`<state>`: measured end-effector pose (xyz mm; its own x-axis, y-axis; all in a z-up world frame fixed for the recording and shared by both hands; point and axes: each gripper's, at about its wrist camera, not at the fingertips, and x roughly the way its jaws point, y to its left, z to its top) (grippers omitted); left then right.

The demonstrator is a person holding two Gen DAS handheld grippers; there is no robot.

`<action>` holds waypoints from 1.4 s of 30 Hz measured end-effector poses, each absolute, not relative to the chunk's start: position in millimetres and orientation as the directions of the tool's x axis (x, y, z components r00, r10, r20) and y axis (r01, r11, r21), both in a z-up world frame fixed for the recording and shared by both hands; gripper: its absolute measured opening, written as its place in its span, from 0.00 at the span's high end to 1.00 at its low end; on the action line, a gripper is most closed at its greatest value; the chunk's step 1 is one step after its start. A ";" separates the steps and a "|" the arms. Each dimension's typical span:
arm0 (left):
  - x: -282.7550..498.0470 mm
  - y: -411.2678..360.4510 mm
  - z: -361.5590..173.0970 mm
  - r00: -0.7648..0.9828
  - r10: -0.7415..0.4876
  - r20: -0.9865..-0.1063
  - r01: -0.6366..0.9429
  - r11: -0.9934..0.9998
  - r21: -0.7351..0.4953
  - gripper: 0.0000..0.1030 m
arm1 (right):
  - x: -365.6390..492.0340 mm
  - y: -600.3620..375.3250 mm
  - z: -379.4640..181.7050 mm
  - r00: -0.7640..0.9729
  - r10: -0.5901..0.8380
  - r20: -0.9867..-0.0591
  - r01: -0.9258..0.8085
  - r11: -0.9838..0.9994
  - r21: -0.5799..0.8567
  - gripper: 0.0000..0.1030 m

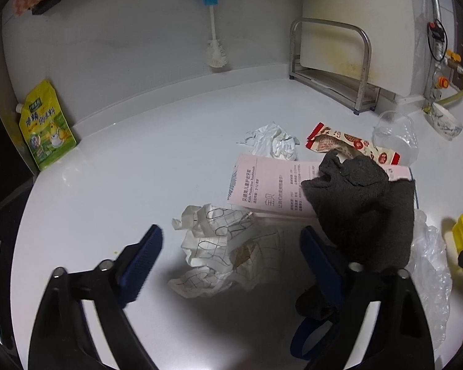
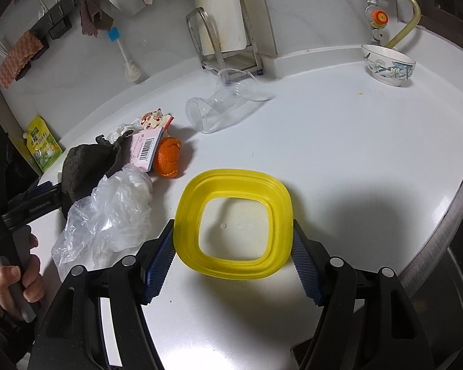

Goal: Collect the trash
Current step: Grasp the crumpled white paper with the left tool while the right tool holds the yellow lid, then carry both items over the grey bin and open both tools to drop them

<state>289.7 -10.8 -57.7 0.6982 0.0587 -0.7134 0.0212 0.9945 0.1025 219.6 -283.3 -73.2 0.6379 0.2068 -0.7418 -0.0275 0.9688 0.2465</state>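
Observation:
My left gripper is open just above the white counter, its fingers on either side of a crumpled grid-printed paper. A dark grey cloth drapes over its right finger. Beyond lie a pink toothbrush card, a crumpled white tissue, a red-white snack wrapper and a clear plastic cup. My right gripper is shut on a yellow container, pads against its two sides. A crumpled clear plastic bag and an orange peel lie to its left.
A yellow seasoning pouch leans on the back wall at left. A metal rack with a cutting board stands at the back. A patterned bowl sits near the gas valve. The counter's metal edge runs along the right.

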 end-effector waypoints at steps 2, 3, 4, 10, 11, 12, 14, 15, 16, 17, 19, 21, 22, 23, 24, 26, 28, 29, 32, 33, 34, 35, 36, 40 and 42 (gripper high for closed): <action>291.0 -11.7 -60.3 0.691 0.057 -0.721 0.027 0.994 0.104 0.35 | 218.6 -282.2 -72.1 0.640 0.212 -0.738 -0.034 0.968 0.248 0.34; 291.6 -11.8 -61.8 0.685 0.052 -0.727 0.029 0.995 0.099 0.41 | 217.8 -281.0 -71.8 0.642 0.214 -0.736 -0.038 0.968 0.248 0.34; 292.1 -10.7 -62.9 0.679 0.045 -0.733 0.031 0.995 0.090 0.44 | 217.5 -280.4 -72.1 0.641 0.216 -0.737 -0.040 0.968 0.249 0.34; 288.2 -2.4 -64.5 0.677 0.052 -0.734 0.007 0.997 0.076 0.62 | 218.1 -277.7 -76.0 0.631 0.220 -0.744 -0.045 0.968 0.248 0.34; 286.4 0.0 -63.9 0.678 0.052 -0.733 0.005 0.997 0.075 0.63 | 217.6 -277.7 -75.8 0.632 0.222 -0.743 -0.045 0.967 0.251 0.34; 284.8 1.8 -63.6 0.678 0.054 -0.733 0.002 0.997 0.075 0.63 | 216.7 -277.6 -75.2 0.635 0.223 -0.740 -0.045 0.967 0.252 0.34; 280.7 7.3 -62.4 0.676 0.059 -0.734 -0.006 0.997 0.075 0.64 | 214.7 -277.6 -75.2 0.638 0.225 -0.736 -0.044 0.965 0.257 0.34; 278.0 10.8 -61.4 0.676 0.063 -0.734 -0.012 0.997 0.074 0.64 | 213.3 -277.6 -75.0 0.639 0.226 -0.735 -0.042 0.965 0.260 0.34; 274.5 14.6 -59.8 0.677 0.069 -0.733 -0.020 0.997 0.076 0.64 | 210.9 -277.3 -74.5 0.642 0.227 -0.733 -0.041 0.964 0.262 0.34; 271.3 18.1 -57.9 0.677 0.072 -0.732 -0.025 0.997 0.076 0.64 | 208.3 -277.2 -73.6 0.645 0.227 -0.730 -0.041 0.964 0.263 0.34; 262.6 26.1 -52.8 0.679 0.072 -0.731 -0.031 0.997 0.069 0.64 | 201.3 -277.3 -71.7 0.655 0.221 -0.723 -0.032 0.964 0.265 0.34; 253.0 33.8 -46.5 0.684 0.075 -0.726 -0.038 0.997 0.068 0.64 | 193.2 -276.6 -68.0 0.666 0.207 -0.717 -0.025 0.966 0.256 0.34; 246.7 37.2 -42.6 0.688 0.079 -0.721 -0.041 0.997 0.070 0.64 | 186.7 -275.3 -64.8 0.675 0.195 -0.712 -0.022 0.969 0.245 0.34; 240.8 39.9 -39.2 0.692 0.081 -0.717 -0.043 0.997 0.071 0.64 | 179.6 -273.4 -61.4 0.683 0.183 -0.707 -0.019 0.972 0.233 0.34; 233.1 42.3 -35.7 0.696 0.080 -0.713 -0.044 0.997 0.070 0.64 | 174.2 -272.2 -59.2 0.689 0.176 -0.704 -0.017 0.974 0.226 0.34; 215.6 44.1 -30.0 0.708 0.085 -0.701 -0.045 0.996 0.076 0.64 | 157.0 -268.6 -54.6 0.700 0.171 -0.693 -0.012 0.974 0.227 0.34; 193.8 43.6 -25.0 0.720 0.075 -0.690 -0.035 0.997 0.072 0.64 | 137.8 -263.9 -51.7 0.703 0.179 -0.688 -0.011 0.970 0.241 0.34; 183.5 42.8 -22.7 0.724 0.067 -0.687 -0.028 0.997 0.069 0.64 | 126.1 -260.4 -50.2 0.705 0.178 -0.687 -0.012 0.971 0.240 0.34; 153.1 38.1 -17.0 0.734 0.030 -0.678 0.004 0.999 0.049 0.64 | 94.7 -252.8 -46.2 0.717 0.161 -0.679 -0.001 0.973 0.229 0.34; 142.7 34.9 -15.8 0.737 0.020 -0.675 0.018 0.999 0.050 0.64 | 82.3 -250.7 -45.3 0.720 0.159 -0.676 0.004 0.972 0.233 0.34; 132.1 31.5 -15.0 0.740 0.011 -0.672 0.034 0.998 0.054 0.64 | 72.5 -249.4 -44.5 0.723 0.155 -0.674 0.010 0.972 0.235 0.34; 119.3 26.0 -14.2 0.744 -0.001 -0.668 0.056 0.997 0.060 0.64 | 59.0 -247.2 -44.0 0.727 0.151 -0.670 0.018 0.971 0.238 0.34; 109.4 22.0 -14.5 0.746 -0.013 -0.666 0.072 0.996 0.061 0.64 | 50.0 -245.3 -43.9 0.730 0.147 -0.668 0.023 0.971 0.240 0.34; 68.4 2.4 -18.1 0.752 -0.056 -0.657 0.130 0.990 0.064 0.64 | 1.7 -235.4 -50.1 0.733 0.123 -0.669 0.053 0.970 0.237 0.34; 50.2 -6.1 -22.6 0.751 -0.083 -0.655 0.156 0.986 0.053 0.64 | -19.6 -230.5 -56.4 0.721 0.110 -0.684 0.070 0.970 0.231 0.34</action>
<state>50.2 -6.1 -22.6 0.7512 -0.0833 -0.6548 0.1560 0.9863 0.0535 -19.6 -230.5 -56.4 0.7211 0.1104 -0.6840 0.0703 0.9705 0.2308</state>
